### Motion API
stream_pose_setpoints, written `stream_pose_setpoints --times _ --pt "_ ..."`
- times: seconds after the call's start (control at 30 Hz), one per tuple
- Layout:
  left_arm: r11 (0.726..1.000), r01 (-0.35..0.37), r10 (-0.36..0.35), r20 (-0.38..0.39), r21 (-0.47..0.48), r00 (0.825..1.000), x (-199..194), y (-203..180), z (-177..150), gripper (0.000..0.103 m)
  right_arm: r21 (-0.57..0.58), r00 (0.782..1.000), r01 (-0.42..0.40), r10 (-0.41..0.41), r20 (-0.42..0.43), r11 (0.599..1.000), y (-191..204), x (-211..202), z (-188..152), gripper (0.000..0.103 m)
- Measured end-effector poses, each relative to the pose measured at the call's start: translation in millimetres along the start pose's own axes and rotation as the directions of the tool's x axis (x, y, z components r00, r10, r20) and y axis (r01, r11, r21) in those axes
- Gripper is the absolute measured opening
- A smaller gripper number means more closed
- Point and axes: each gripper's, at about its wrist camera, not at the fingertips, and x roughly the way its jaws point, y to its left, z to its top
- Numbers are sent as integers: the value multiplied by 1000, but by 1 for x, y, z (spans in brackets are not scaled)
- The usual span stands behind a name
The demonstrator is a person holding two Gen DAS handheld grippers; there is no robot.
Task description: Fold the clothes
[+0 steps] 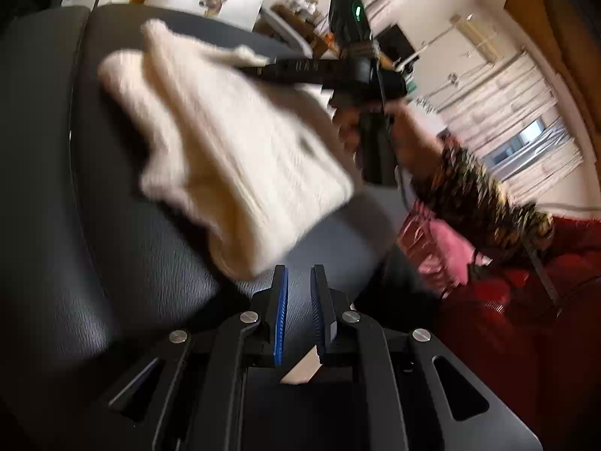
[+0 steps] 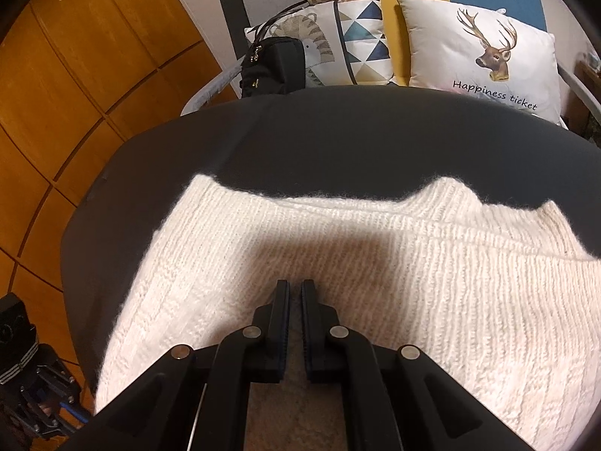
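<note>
Loosely folded, cream ribbed-knit sweater (image 2: 375, 263) lies on dark cushion (image 2: 338, 139).

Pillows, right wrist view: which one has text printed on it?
The deer pillow, rightmost, reads "Happiness ticket" under an antlered head. The triangle-pattern pillow and the striped-animal pillow show no text.

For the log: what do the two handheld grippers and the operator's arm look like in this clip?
Both the left gripper and the right gripper are matte black, with silver pivot pins and blue ribbed pads inside the fingers. The right unit shows a green indicator light. The hand emerges from a dark patterned sleeve.
</note>
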Motion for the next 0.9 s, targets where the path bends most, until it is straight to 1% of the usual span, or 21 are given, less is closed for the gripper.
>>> stream_pose_setpoints --times 0.07,0.13,0.2,0.27,0.3,0.33,0.37,0.4,0.43,0.5,0.53,0.6,0.63,0.67,0.7,0.77,0.8,0.83,0.87,0.9 --pt "1000 -31 31 58 -6 998 -7 -5 1 13 -2 1000 1 -1 6 1000 0 0 -1 4" --pt "998 -62 63 116 -14 991 -14 -10 3 13 -2 1000 -1 1 9 1000 0 0 -2 4" --pt "996 -91 94 172 -24 981 -22 -16 4 13 -5 1000 -5 5 8 1000 0 0 -2 4" --pt "991 -129 132 230 -32 964 -28 -22 7 13 -6 1000 -4 5 10 1000 1 1 -3 4" --pt "982 -188 187 266 -23 946 -25 -31 17 15 -6 1000 -4 4 10 1000 1 1 -3 4" --pt "965 -261 255 295 -20 921 -20 -40 28 17 -4 1000 -5 5 12 1000 1 1 -4 4" --pt "948 -316 309 309 -30 899 -15 -42 37 23 -2 1000 -7 7 14 1000 1 0 -5 5" --pt "930 -365 359 319 -42 877 -10 -44 47 25 0 1000 -9 9 16 1000 1 -1 -6 5" --pt "916 -396 395 312 -61 864 -2 -42 56 25 3 1000 -11 11 18 1000 1 -1 -6 5" --pt "887 -451 460 275 -99 844 18 -34 73 25 7 1000 -15 15 23 1000 0 -2 -8 5" --pt "868 -484 495 257 -110 830 26 -30 77 25 10 1000 -17 17 25 1000 0 -3 -9 5" --pt "822 -554 569 229 -132 790 38 -21 78 25 15 999 -22 21 29 1000 0 -4 -10 5" --pt "796 -586 605 224 -149 764 38 -17 75 25 17 999 -24 23 31 1000 -1 -4 -11 5" --pt "780 -601 626 229 -176 745 36 -11 68 21 20 999 -26 25 36 999 -1 -5 -12 5" --pt "766 -610 643 236 -204 728 34 -5 62 19 23 999 -28 27 43 999 0 -6 -13 5" --pt "760 -603 650 258 -241 715 25 3 49 15 36 998 -36 34 58 999 -1 -9 -15 5" --pt "754 -608 656 266 -247 706 22 4 43 15 49 997 -46 43 69 998 -1 -13 -16 6" --pt "739 -632 674 270 -235 688 20 1 39 15 67 993 -67 60 99 995 -2 -20 -17 6" --pt "717 -661 696 273 -220 664 19 -4 36 15 80 988 -84 73 132 993 -4 -28 -20 7" --pt "714 -665 699 281 -219 658 17 -8 35 15 87 985 -89 75 158 992 -6 -36 -23 7"
